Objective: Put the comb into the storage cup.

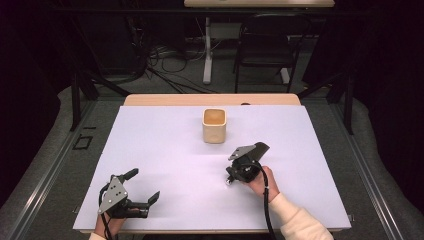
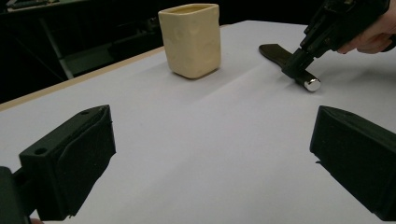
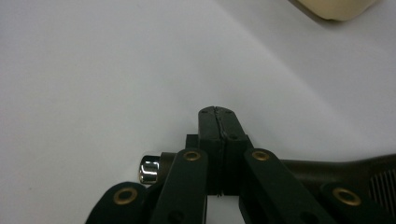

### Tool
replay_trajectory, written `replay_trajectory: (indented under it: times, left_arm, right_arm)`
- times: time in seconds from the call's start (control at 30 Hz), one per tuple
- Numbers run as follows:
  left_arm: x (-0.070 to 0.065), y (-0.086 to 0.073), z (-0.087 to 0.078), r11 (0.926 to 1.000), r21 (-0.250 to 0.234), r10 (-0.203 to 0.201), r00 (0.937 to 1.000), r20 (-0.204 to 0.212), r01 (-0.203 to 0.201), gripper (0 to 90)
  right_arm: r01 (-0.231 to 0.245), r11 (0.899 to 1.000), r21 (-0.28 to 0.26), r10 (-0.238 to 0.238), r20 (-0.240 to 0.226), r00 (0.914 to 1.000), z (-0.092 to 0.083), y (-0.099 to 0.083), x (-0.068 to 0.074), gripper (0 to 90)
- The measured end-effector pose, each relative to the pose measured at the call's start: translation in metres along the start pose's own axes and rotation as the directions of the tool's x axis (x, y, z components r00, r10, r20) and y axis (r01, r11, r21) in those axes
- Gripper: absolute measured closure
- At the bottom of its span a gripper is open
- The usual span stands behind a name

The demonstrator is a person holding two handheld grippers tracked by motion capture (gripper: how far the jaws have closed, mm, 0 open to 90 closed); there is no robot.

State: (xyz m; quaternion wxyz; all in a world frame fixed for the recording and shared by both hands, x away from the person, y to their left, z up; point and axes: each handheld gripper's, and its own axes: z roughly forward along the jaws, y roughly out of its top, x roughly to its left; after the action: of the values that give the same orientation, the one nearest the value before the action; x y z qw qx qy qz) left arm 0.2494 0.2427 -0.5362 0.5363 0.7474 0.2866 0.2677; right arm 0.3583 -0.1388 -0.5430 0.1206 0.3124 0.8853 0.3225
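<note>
Right tool (image 1: 231, 178) jaws together, clamped on a dark-handled utensil (image 2: 280, 55) with chrome end (image 2: 312, 84) touching the counter (image 1: 165, 150) (blade hidden). Left tool (image 1: 145, 186) jaws apart, holding nothing. Cream cup (image 1: 214, 125) stands beyond.

— How's the light on my feed?

— I see the white table sheet (image 1: 165, 150) lit evenly from above, bright, while the room toward twelve o'clock sinks into near black.

— Shadows?

— Soft and short; I get a faint one at the cream cup (image 1: 214, 126). In the left gripper view the near black pads (image 2: 70, 163) are blurred, the cup sharper.

— Glare?

— I catch one glint on the chrome tip (image 3: 149, 169) at seven o'clock in the right gripper view, which looks grainy and soft.
</note>
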Motion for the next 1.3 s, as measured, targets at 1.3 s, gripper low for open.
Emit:
replay_trajectory:
  times: [1.3]
  left_arm:
    - [0.001,0.0,-0.001,1.0,0.002,0.006,1.0,-0.004,-0.006,0.0]
  right_arm:
    - [-0.026,0.998,0.056,0.026,0.003,0.9997,-0.026,-0.026,-0.007,90.0]
